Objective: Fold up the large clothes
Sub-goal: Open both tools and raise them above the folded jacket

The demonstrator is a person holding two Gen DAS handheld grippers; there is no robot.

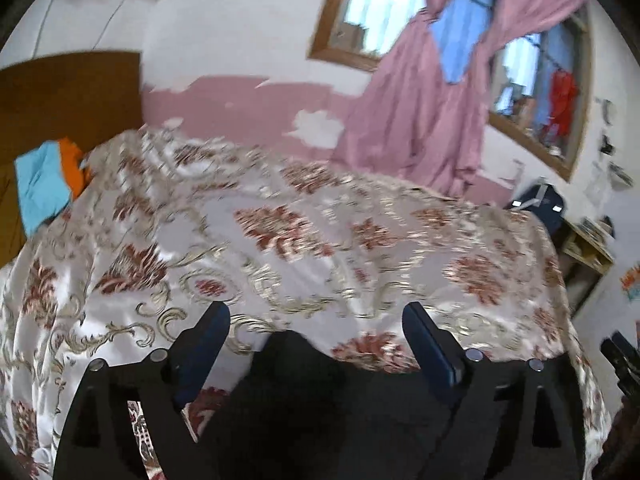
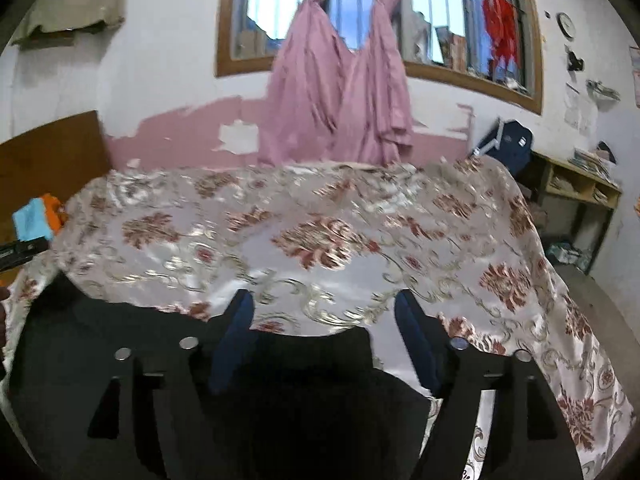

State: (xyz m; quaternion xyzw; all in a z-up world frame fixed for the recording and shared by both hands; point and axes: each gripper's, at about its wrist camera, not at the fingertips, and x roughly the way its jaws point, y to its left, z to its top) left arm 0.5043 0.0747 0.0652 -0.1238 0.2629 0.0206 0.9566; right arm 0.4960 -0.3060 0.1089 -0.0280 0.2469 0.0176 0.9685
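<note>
Between the left gripper's (image 1: 316, 314) spread blue fingers (image 1: 204, 340), nothing gripped, only a black garment (image 1: 304, 400) lying low beneath and the patterned bedspread (image 1: 280, 220) beyond. Same for the right gripper (image 2: 324, 302): jaws wide apart, empty, above the black garment (image 2: 312, 400), its dark edge reaching left across the floral bedspread (image 2: 320, 232). Farther out, a blue and orange cloth (image 1: 44, 184) at the bed's left edge by the brown headboard (image 1: 68, 92), pink curtains (image 2: 336, 92) knotted before the window (image 2: 460, 20), and a shelf (image 2: 576, 188) at right.
</note>
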